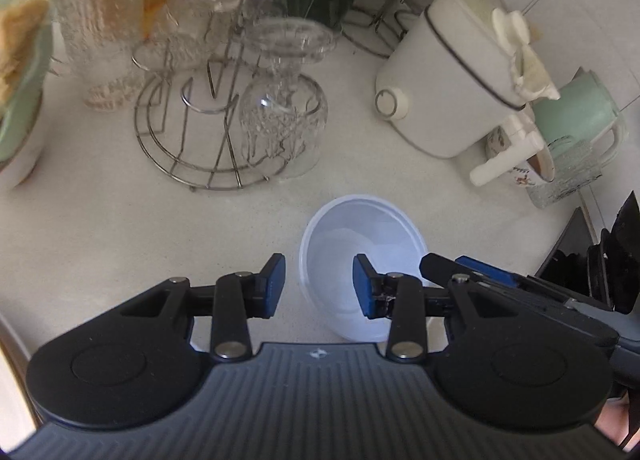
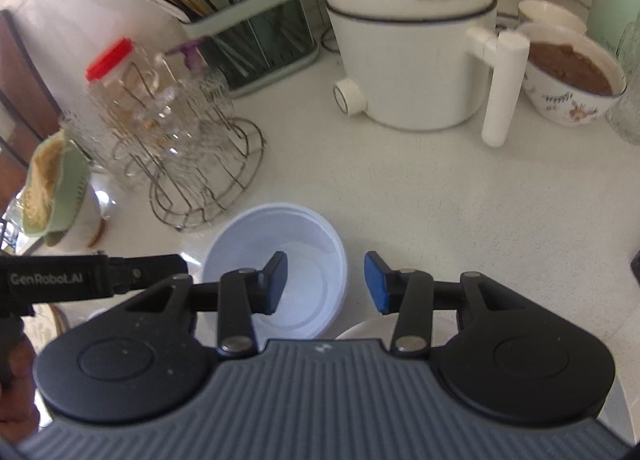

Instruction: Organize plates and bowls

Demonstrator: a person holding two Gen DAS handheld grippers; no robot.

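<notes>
A white plastic bowl (image 1: 360, 244) (image 2: 248, 256) stands upright and empty on the pale counter (image 2: 460, 212). My left gripper (image 1: 320, 286) is open astride the bowl's left rim: one blue pad hangs outside, the other over the inside. My right gripper (image 2: 326, 282) is open astride the right rim in the same way, with its left pad over the inside. No pad visibly presses on the wall. In the left wrist view a right gripper finger (image 1: 440, 264) reaches in over the bowl's right edge. A second white dish rim (image 2: 360, 330) peeks out under my right gripper, mostly hidden.
A wire rack (image 1: 192, 140) (image 2: 208, 180) with upturned glasses stands just behind the bowl. Behind it are a white electric pot (image 2: 408, 72), a patterned bowl of brown food (image 2: 572, 76), a chopstick holder (image 2: 256, 40) and a red-lidded jar (image 2: 116, 80). A green dish (image 2: 60, 188) stands at the left.
</notes>
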